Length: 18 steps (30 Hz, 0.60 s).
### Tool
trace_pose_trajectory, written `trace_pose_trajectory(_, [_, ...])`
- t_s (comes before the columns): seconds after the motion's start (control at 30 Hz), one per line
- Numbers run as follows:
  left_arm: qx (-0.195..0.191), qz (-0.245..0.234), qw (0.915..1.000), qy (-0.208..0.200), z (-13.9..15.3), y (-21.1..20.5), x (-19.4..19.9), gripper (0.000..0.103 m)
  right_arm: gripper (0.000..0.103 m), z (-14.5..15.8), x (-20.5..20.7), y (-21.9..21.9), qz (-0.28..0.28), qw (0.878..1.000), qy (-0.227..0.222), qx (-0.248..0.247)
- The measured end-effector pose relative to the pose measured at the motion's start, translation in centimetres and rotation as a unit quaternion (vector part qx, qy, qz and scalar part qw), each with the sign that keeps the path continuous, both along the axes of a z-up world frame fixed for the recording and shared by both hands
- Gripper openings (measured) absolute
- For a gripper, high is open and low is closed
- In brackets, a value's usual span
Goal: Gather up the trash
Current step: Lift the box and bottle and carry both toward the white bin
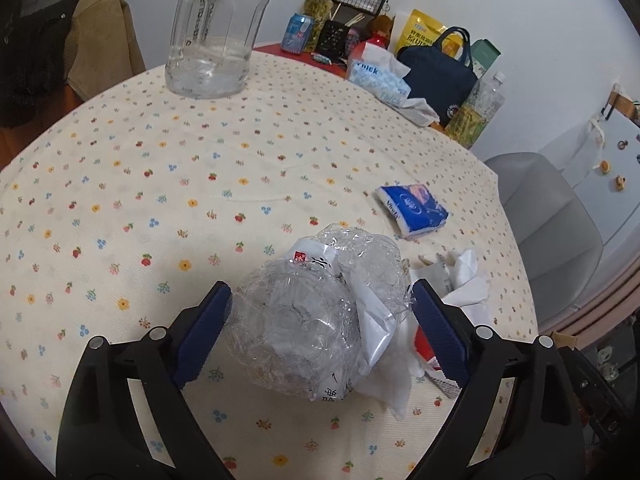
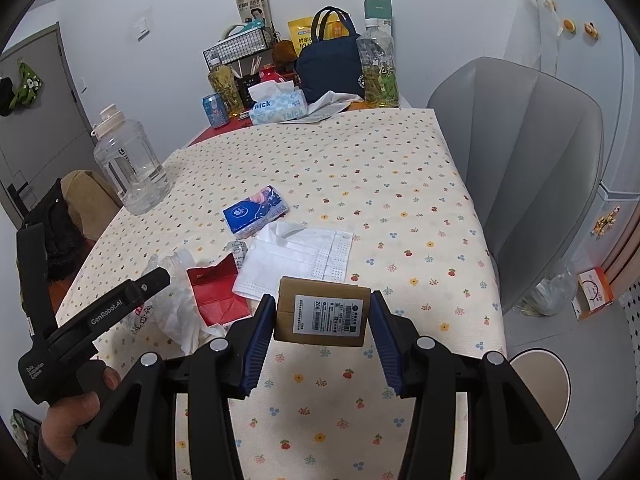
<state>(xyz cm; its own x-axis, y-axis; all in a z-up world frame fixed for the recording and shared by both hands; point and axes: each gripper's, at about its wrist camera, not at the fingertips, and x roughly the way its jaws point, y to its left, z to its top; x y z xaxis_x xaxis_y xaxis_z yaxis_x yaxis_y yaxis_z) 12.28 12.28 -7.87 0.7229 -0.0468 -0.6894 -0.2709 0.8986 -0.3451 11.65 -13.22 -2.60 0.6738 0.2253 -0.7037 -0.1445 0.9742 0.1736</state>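
Flower-print cloth covers the table (image 1: 160, 184). Left tongs (image 1: 322, 308) stand spread wide around a crumpled clear plastic bottle (image 1: 304, 320) lying near the table's near edge, pads not visibly pressing it. Right tongs (image 2: 322, 316) pinch a small labelled cardboard box (image 2: 322, 314), raised above the cloth.

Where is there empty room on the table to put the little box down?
Bare cloth lies between the clear jug and the grey chair, beyond the blue tissue pack. It is crowded around the crushed bottle, red wrapper and face mask, and along the far wall.
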Motion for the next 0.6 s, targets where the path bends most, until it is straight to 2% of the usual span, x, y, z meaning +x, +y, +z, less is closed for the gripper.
trace_pose_trajectory(0.6, [0.057, -0.023, 0.996, -0.065, 5.3, -4.9, -1.6, 0.09, 0.048, 4.7, -3.5, -3.1, -0.014, 0.998, -0.053, 0.005])
